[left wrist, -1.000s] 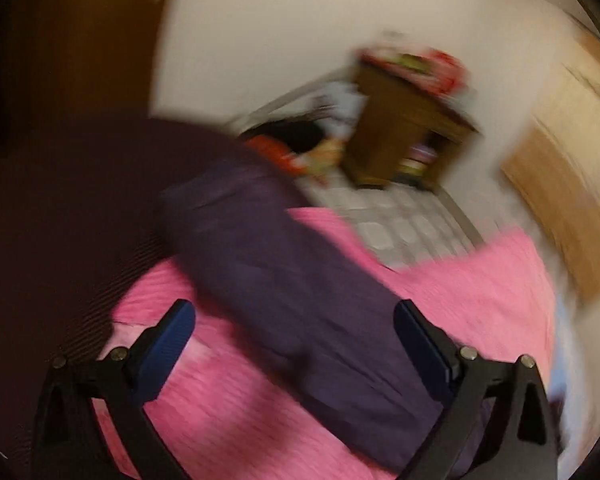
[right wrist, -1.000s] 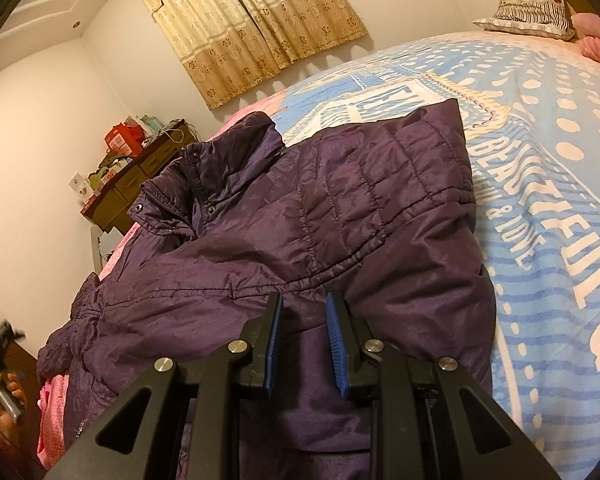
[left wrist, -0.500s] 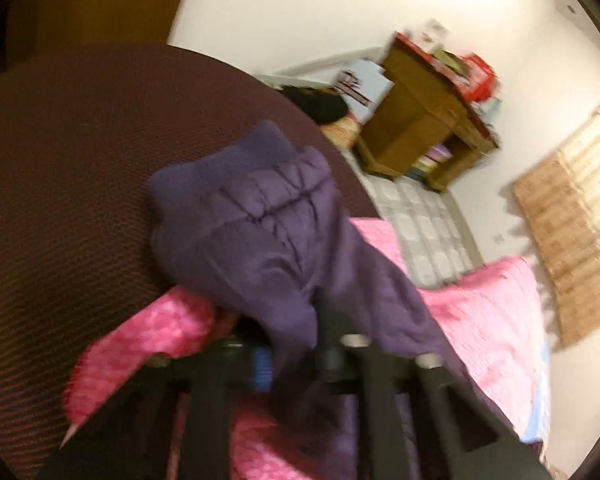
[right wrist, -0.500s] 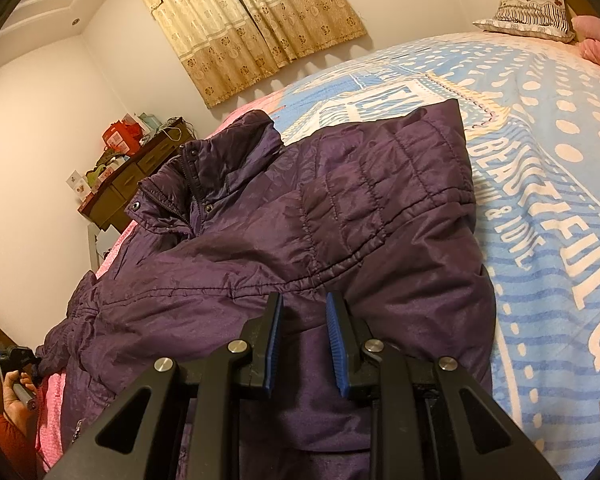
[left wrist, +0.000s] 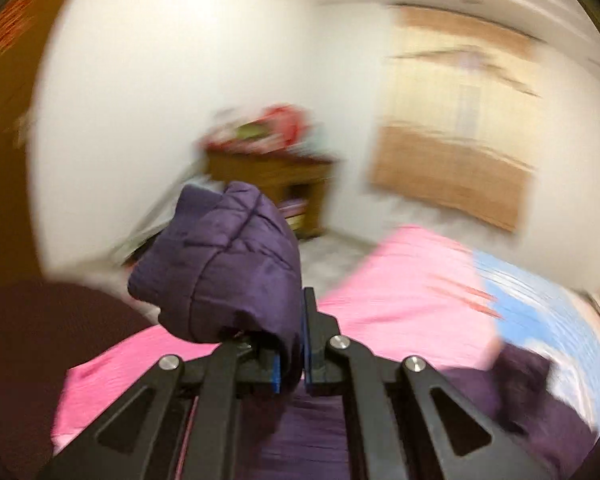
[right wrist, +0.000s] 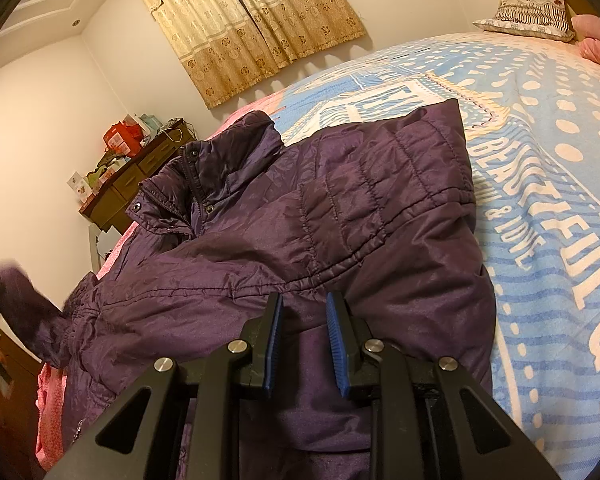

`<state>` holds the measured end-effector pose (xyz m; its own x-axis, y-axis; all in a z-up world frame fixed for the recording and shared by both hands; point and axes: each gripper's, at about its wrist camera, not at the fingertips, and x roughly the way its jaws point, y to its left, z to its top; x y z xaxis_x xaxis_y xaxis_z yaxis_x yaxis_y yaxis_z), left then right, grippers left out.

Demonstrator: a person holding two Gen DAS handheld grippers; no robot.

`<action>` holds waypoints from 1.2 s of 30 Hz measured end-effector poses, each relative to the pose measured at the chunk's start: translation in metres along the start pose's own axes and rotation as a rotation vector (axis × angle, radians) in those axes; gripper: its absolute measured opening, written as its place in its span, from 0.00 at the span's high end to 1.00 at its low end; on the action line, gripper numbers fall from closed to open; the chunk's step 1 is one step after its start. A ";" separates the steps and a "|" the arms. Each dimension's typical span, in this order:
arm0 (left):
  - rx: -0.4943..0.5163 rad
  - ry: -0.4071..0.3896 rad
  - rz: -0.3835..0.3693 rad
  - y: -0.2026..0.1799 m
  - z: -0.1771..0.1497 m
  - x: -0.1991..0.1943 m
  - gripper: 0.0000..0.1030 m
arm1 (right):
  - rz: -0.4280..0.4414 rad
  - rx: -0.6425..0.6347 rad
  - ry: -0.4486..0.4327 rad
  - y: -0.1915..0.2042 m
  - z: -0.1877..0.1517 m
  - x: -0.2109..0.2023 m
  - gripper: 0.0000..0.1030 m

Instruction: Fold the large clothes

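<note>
A dark purple quilted puffer jacket (right wrist: 312,232) lies spread across the bed's blue-and-white printed cover (right wrist: 540,160), collar toward 11 o'clock in the right wrist view and hem toward 6 o'clock, with one quilted sleeve folded across its front toward 2 o'clock. The right tool (right wrist: 304,344), black with blue-padded fingers (right wrist: 334,336), sits low at 6 o'clock over the jacket's lower front; its fingers stand apart with a narrow gap, and purple fabric shows between them, though whether they pinch any of it cannot be told. In the left wrist view, which is heavily motion-blurred, the left tool (left wrist: 290,354) is clamped on the jacket's purple sleeve end (left wrist: 224,268), which bulges up toward 12 o'clock above the closed blue pads. Below and to 3 o'clock of that tool lies a pink knitted blanket (left wrist: 412,292) at the bed's edge, with more purple fabric toward 5 o'clock. At 9 o'clock in the right wrist view the same sleeve end (right wrist: 24,304) appears raised and blurred. A brown wooden dresser (right wrist: 140,176) crowded with small items stands against the wall at 10 o'clock, beige patterned curtains (right wrist: 252,24) hang at 12 o'clock, and a striped pillow (right wrist: 532,4) rests at 1 o'clock.
</note>
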<state>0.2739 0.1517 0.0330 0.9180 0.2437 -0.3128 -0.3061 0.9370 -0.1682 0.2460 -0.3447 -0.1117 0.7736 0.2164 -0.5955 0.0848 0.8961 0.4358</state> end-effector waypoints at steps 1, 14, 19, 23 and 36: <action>0.056 -0.008 -0.076 -0.037 -0.005 -0.011 0.93 | 0.000 0.000 0.000 0.000 0.000 0.000 0.77; 0.518 0.308 -0.469 -0.269 -0.185 -0.056 0.76 | 0.027 0.019 -0.007 -0.004 -0.001 0.000 0.77; 0.483 0.262 -0.476 -0.233 -0.162 -0.075 0.02 | 0.041 0.026 -0.006 -0.007 -0.002 0.000 0.77; 0.364 0.259 -0.412 -0.178 -0.151 -0.079 0.01 | 0.048 0.033 -0.006 -0.009 -0.002 -0.001 0.77; -0.006 0.535 0.001 -0.058 -0.167 0.034 0.02 | 0.014 -0.209 -0.059 0.126 0.046 -0.029 0.07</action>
<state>0.2809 0.0635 -0.1238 0.6614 0.0813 -0.7456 -0.3095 0.9351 -0.1725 0.2627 -0.2556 -0.0082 0.8100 0.2119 -0.5468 -0.0534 0.9552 0.2911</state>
